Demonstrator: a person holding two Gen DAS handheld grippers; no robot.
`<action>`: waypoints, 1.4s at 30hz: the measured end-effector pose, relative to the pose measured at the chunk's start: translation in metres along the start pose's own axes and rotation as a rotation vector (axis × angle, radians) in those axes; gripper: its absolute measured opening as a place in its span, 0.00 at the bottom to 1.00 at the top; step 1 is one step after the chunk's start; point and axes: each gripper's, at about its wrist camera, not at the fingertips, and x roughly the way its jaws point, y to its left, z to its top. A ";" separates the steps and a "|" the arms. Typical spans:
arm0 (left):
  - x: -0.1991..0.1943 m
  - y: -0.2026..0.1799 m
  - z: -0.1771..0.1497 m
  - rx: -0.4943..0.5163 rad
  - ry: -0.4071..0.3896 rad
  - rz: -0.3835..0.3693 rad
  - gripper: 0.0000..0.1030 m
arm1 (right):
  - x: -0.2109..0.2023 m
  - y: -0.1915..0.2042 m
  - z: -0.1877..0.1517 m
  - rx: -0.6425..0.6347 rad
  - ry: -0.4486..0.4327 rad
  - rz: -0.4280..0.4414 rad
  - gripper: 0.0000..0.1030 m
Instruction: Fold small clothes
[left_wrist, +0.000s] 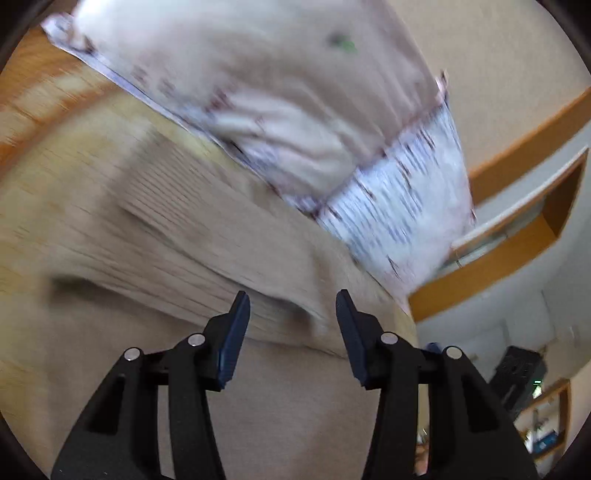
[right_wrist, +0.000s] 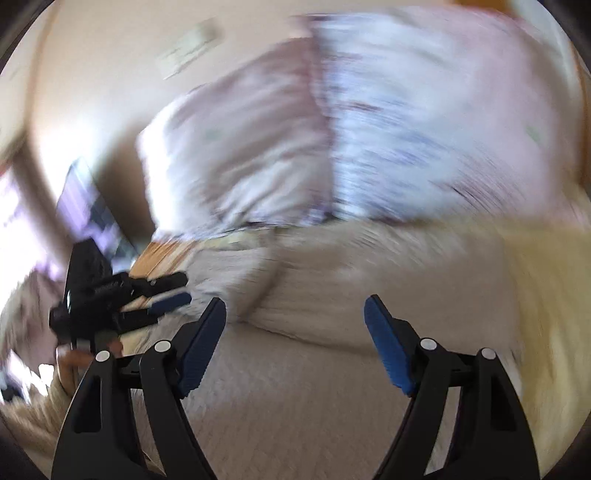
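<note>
Both jaws apart and empty, left gripper (left_wrist: 292, 306) and right gripper (right_wrist: 295, 314) hover over the beige garment (left_wrist: 207, 236), seemingly lining up a grasp, patterned pillow (left_wrist: 295, 122) beyond.

— What lies ahead of the left claw (left_wrist: 292, 308)?
— Beige ribbed cloth (left_wrist: 207, 236), creased, blurred. Beyond it a pale garment (left_wrist: 295, 110) with a striped band.
— And the claw?
— Its fingers stand apart — nothing between them.

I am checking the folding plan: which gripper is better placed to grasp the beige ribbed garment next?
Probably the left gripper: its open fingers point at a raised fold of the beige ribbed garment. The right gripper is open too, but faces flatter cloth.
</note>
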 end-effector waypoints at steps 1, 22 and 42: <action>-0.007 0.008 0.005 -0.009 -0.018 0.021 0.46 | 0.011 0.013 0.005 -0.053 0.011 0.024 0.69; -0.010 0.067 0.012 -0.130 -0.005 0.103 0.35 | 0.191 0.113 -0.001 -0.358 0.232 0.000 0.04; -0.006 0.057 0.013 -0.076 0.008 0.102 0.56 | -0.005 -0.094 -0.052 0.530 -0.011 -0.206 0.30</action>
